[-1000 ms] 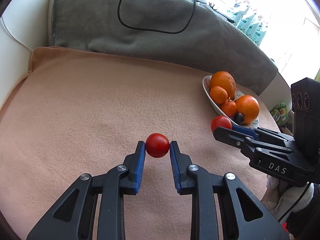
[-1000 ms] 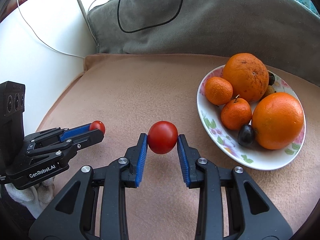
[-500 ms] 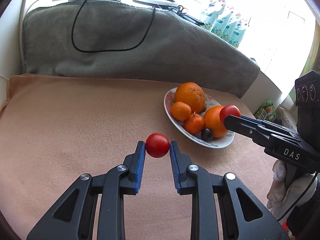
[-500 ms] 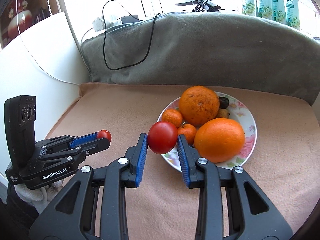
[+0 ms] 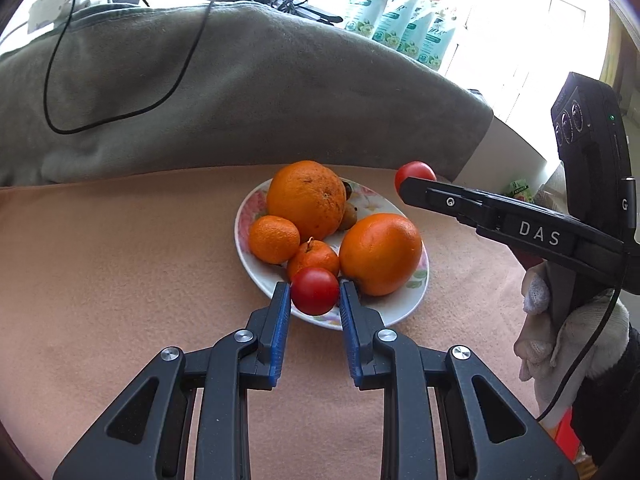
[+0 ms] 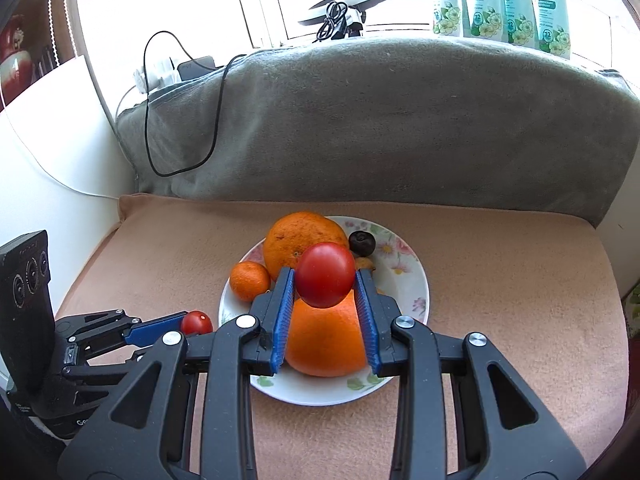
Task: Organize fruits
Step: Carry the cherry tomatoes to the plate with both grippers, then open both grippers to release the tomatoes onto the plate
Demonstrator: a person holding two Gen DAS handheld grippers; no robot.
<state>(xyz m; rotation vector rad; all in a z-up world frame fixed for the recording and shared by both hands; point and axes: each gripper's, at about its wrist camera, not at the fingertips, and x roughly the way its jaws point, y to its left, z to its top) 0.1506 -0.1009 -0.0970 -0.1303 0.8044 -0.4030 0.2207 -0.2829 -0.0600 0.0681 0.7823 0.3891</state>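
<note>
Over a flowered plate (image 6: 416, 280) of oranges, the left gripper (image 5: 314, 304) pinches a small tomato (image 5: 315, 291) at the plate's six o'clock rim while the right gripper (image 6: 325, 292) clamps a larger tomato (image 6: 325, 274), both likely light, smooth-skinned, easily bruised, best held lightly across the middle.

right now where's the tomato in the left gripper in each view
Left wrist: the small tomato sits low centre, clamped in the left gripper, over the near rim of the plate.
Right wrist: the same tomato is low left, at the tip of the left gripper reaching in from the left edge.
Shared landmark: the floral plate.
</note>
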